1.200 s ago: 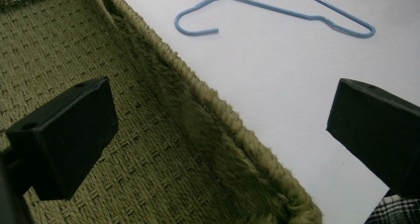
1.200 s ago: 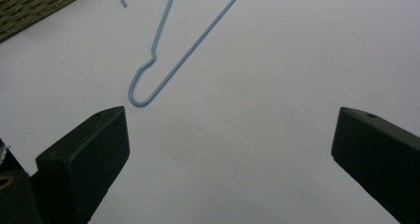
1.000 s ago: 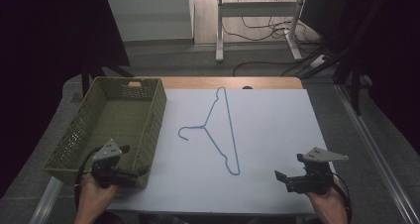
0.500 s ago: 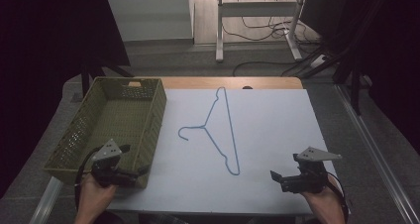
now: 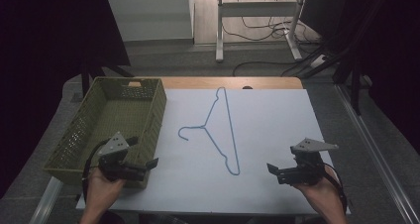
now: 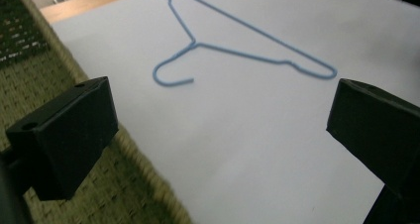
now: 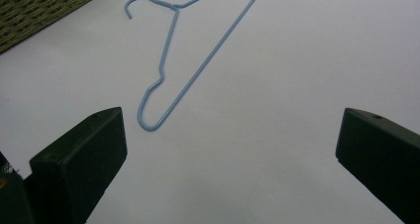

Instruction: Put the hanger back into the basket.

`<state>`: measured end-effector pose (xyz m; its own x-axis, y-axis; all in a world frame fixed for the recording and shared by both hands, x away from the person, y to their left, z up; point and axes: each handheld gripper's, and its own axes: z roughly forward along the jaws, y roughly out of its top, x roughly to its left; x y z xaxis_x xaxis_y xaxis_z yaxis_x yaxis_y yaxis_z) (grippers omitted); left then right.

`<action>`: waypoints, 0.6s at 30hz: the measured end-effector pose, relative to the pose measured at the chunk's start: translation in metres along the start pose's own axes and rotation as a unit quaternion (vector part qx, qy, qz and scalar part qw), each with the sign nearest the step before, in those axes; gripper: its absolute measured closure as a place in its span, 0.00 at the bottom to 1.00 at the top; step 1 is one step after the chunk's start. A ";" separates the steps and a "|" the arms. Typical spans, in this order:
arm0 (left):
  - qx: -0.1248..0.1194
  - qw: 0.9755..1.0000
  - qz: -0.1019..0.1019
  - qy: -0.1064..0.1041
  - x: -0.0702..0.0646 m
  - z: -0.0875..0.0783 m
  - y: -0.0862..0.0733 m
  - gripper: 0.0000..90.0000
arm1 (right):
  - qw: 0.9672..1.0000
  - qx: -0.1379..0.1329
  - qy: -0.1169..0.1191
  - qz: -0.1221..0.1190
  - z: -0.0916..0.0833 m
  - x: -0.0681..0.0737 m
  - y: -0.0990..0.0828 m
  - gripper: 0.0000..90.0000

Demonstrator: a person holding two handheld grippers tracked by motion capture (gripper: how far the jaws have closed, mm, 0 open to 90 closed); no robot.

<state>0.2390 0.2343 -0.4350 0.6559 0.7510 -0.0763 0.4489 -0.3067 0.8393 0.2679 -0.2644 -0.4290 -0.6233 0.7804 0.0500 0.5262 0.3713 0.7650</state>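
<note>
Blue hanger [image 5: 218, 130] beside green basket [image 5: 111, 122].

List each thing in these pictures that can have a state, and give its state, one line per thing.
Hanger: lying flat on the white sheet, not held, hook towards the basket.
Basket: upright at the table's left, nothing visible inside.
Left tongs: open, nothing between the jaws, over the basket's near corner.
Right tongs: open, holding nothing, near the hanger's closest end.
White sheet: spread flat over the table.
</note>
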 end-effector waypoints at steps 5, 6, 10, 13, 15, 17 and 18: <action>0.001 1.000 0.004 -0.011 -0.007 0.006 0.009 0.00 | 1.000 0.001 -0.002 -0.008 0.000 0.000 0.006 0.00; 0.004 1.000 0.004 -0.015 -0.010 0.010 0.013 0.00 | 1.000 0.001 0.001 -0.011 0.000 0.000 0.009 0.00; 0.010 1.000 0.007 -0.021 -0.016 0.019 0.020 0.00 | 1.000 0.000 0.008 -0.010 0.001 0.000 0.015 0.00; 0.012 0.999 0.011 -0.029 -0.021 0.026 0.026 0.00 | 1.000 0.000 0.011 -0.008 0.003 0.000 0.019 0.00; 0.013 0.999 0.012 -0.031 -0.022 0.028 0.028 0.00 | 1.000 0.001 0.012 -0.009 0.005 0.000 0.021 0.00; 0.016 0.999 0.023 -0.036 -0.030 0.038 0.036 0.00 | 1.000 0.005 0.010 -0.014 0.008 0.001 0.026 0.00; 0.019 0.999 0.028 -0.039 -0.031 0.040 0.038 0.00 | 1.000 0.009 0.008 -0.021 0.010 0.002 0.029 0.00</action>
<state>0.2599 0.1755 -0.4225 0.7244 0.6855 -0.0729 0.4326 -0.3697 0.8223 0.2874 -0.2473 -0.4132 -0.6539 0.7561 0.0285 0.5102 0.4128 0.7545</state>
